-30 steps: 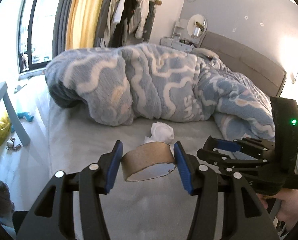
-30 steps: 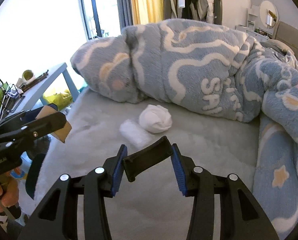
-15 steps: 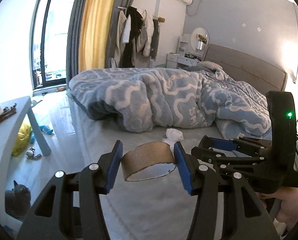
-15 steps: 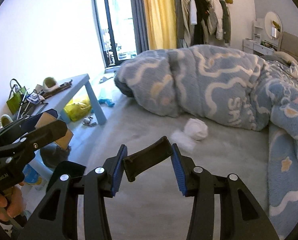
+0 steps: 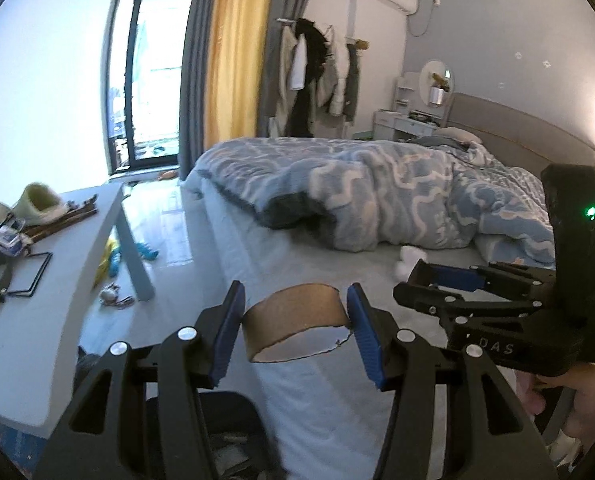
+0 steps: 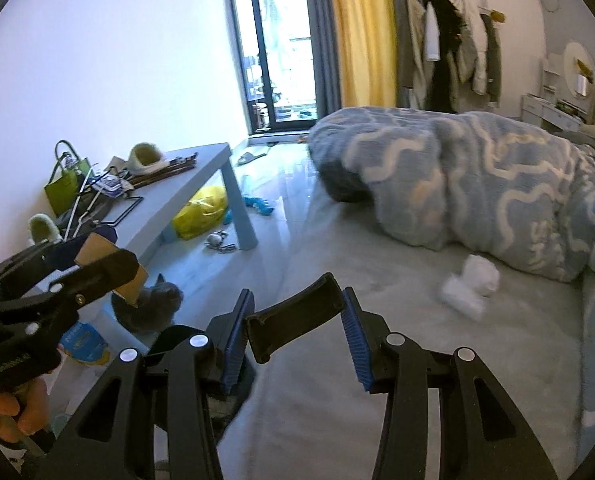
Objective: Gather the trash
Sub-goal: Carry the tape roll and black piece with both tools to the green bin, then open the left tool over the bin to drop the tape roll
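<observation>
- Bedroom floor and a grey table (image 6: 201, 184) are seen at left, the bed (image 6: 377, 360) at right.
- A cardboard tube (image 5: 295, 322) is clenched in the left gripper (image 5: 295, 330); a flat black piece (image 6: 295, 312) is clamped in the right gripper (image 6: 297, 330).
- Both grips are best kept firm until a bin is reached.
- White tissues (image 6: 471, 286) lie uncollected on the bed, farther right.

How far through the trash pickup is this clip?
Partway. Already lifted: the left gripper is shut on a brown cardboard tube ring, and the right gripper is shut on a flat black plastic piece. Left: crumpled white tissues lie on the grey bed sheet. No bin is visible.
</observation>
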### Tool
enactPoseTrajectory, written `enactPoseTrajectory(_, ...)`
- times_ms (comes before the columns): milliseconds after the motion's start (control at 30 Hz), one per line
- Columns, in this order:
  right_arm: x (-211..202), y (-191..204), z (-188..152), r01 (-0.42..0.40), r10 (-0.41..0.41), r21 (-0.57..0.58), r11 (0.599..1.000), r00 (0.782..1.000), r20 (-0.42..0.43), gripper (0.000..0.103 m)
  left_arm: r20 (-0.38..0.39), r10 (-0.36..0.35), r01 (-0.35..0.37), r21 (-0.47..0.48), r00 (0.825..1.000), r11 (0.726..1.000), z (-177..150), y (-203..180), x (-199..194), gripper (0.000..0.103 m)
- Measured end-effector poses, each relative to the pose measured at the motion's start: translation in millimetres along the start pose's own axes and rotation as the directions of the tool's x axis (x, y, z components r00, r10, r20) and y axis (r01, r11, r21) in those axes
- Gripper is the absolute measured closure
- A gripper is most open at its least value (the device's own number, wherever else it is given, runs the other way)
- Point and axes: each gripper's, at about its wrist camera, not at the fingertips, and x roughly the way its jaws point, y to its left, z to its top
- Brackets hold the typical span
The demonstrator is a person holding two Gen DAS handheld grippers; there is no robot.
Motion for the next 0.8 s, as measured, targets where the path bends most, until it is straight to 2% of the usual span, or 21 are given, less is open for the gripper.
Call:
enactPoseTrajectory(267, 30.3, 54.8, 1.1, -0.060, 0.058, -0.048, 0.997, 0.998, -0.033, 0.058, -0.060, 0.057, -0.059, -0.029, 0.997, 0.998, -19.8, 49.5, -6.7, 0.047)
enactPoseTrajectory(400, 47.8, 78.7, -2.1, -0.082, 0.078, -0.069, 0.994, 0.995, -0.061, 0.058, -0.121, 0.083, -0.086, -0.026, 0.989, 0.996, -33.6, 69.3, -2.5, 0.047)
enactPoseTrajectory(500, 60.5, 92.7, -4.7, -0.096, 0.089, -0.081, 0.992, 0.992, -0.085, 0.058, -0.173, 0.076, -0.086, -0.049, 0.982, 0.995, -45.7, 83.5, 1.9, 0.047)
enactPoseTrajectory(667, 82.2, 113.9, -9.5, -0.112, 0.101, -0.094, 0.989, 0.987, -0.124, 0.058, -0.270, 0.046, -0.077, -0.105, 0.962, 0.992, -70.6, 112.0, 12.7, 0.047)
enactPoseTrajectory(800, 99.3, 128.6, -13.5, -0.125, 0.110, -0.092, 0.988, 0.982, -0.152, 0.058, -0.385, -0.008, -0.067, -0.179, 0.923, 0.982, -97.8, 133.0, 31.4, 0.047)
